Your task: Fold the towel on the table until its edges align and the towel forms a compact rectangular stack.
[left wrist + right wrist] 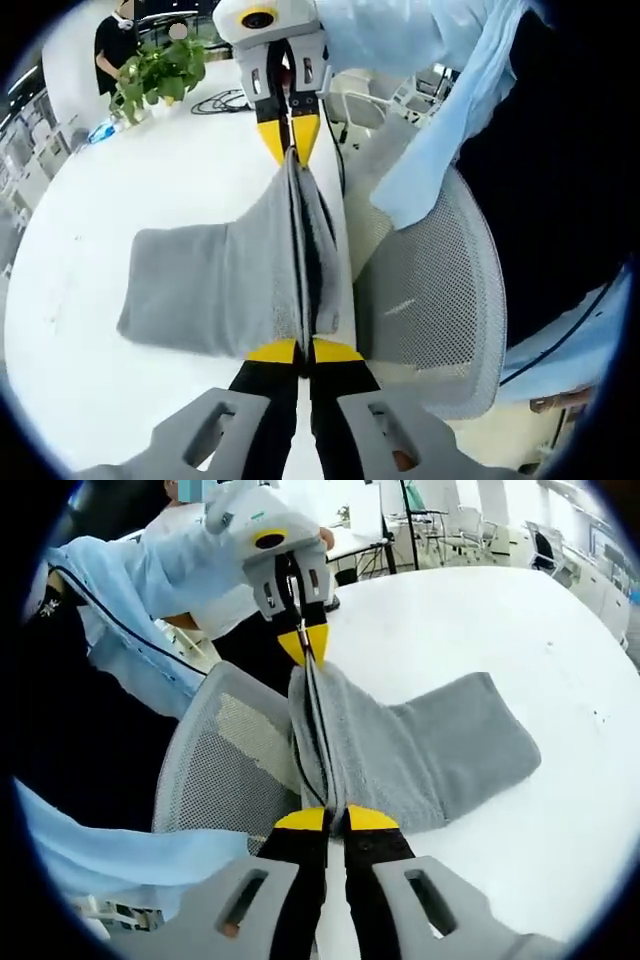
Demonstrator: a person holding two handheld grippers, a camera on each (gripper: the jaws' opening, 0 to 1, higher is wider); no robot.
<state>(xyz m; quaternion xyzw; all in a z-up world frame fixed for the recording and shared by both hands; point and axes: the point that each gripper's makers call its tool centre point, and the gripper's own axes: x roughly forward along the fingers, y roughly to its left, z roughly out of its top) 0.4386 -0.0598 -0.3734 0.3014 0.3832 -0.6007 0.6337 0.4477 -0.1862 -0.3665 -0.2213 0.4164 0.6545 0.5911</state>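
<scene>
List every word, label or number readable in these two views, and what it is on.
None readable. The towel, table, mesh chair and both grippers, left and right, carry no legible text. A small mark on the light blue sleeve is too blurred to read.

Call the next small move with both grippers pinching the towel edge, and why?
Probably carry the pinched edge across toward the far end lying on the table: left gripper and right gripper both hold the grey towel raised along one edge, its edges not yet aligned.

towel (220, 280) edge hidden between tongs (304, 350)
</scene>
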